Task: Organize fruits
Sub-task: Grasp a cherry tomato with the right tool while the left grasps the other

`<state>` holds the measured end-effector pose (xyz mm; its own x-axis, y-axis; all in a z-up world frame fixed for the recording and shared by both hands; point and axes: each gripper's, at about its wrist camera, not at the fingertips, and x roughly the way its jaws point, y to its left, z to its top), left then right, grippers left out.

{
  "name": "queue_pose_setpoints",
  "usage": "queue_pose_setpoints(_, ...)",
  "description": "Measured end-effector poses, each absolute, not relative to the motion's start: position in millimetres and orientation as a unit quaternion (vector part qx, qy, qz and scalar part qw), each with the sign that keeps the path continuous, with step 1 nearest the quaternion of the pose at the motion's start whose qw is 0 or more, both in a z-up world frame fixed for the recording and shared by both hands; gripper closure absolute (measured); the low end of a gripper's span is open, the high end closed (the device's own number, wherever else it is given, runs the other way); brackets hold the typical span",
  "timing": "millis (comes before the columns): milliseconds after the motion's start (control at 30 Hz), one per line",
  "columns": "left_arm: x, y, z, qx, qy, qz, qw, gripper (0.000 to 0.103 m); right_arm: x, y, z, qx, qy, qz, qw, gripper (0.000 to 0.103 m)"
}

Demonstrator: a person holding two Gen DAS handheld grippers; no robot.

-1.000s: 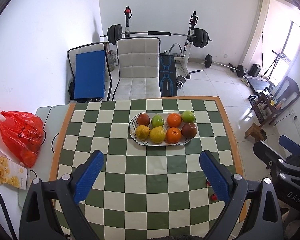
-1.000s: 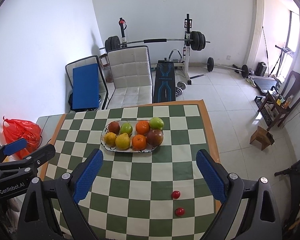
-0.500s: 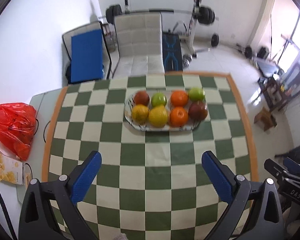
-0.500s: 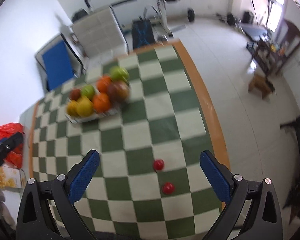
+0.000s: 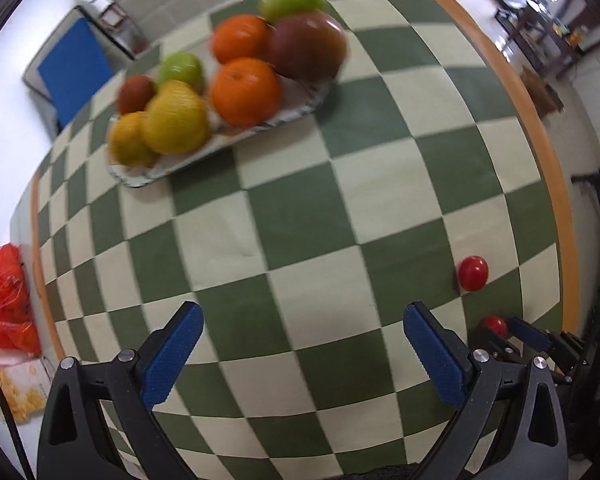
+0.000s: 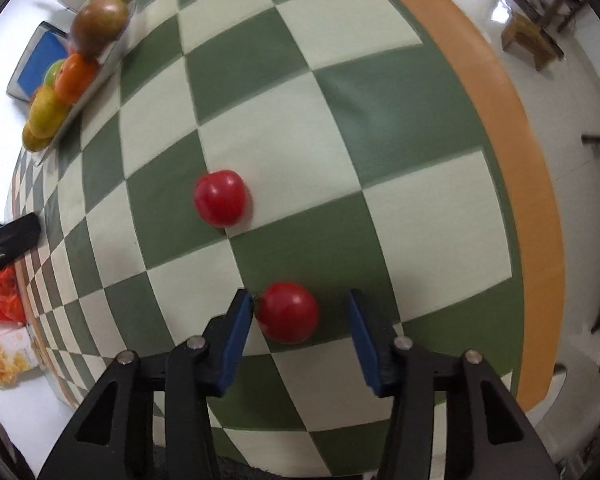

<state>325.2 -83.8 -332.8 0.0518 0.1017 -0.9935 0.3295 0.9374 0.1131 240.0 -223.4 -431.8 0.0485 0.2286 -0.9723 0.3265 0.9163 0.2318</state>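
Checkered table [image 6: 340, 100], two red fruits [image 6: 220, 198], eight plated fruits [image 5: 244, 92], right tongs [image 6: 300, 326] open

Fruit on the tray [image 5: 220, 148] is motion-blurred in the left wrist view. The near red fruit [image 5: 495, 325] is partly hidden behind the right gripper [image 5: 512, 334]. The red bag [image 5: 2, 300] is cut off at the frame edge.

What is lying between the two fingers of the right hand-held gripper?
In the right wrist view, a small red fruit lies on the checkered table between the right hand-held gripper fingers.
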Motion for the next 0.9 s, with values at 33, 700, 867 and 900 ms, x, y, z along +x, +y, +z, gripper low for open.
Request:
queue_pose_setpoints(33, 325.3, -91.6, -338.6, 0.162, 0.687, -0.090, 0.703, 0.000, 239.6, -221.4, -431.7, 0.197, 0.691, -0.029, 0.695, 0.070)
queue_pose_setpoints(700, 294.6, -210.2, -387.4, 0.209, 0.707, -0.246, 0.629, 0.069, 205.8, -305.5, -406.6, 0.243, 0.661, -0.092, 0.704, 0.069)
queue_pose_setpoints(867, 300.5, -210.0, -385.2, 0.203, 0.704, -0.255, 0.631, 0.077, 213.0, -305.4, -403.9, 0.238, 0.662, -0.089, 0.705, 0.069)
queue_pose_setpoints(900, 301.9, -207.2, -383.9, 0.197, 0.705, -0.254, 0.632, 0.077, 216.6, -303.7, -402.3, 0.236, 0.661, -0.088, 0.707, 0.069)
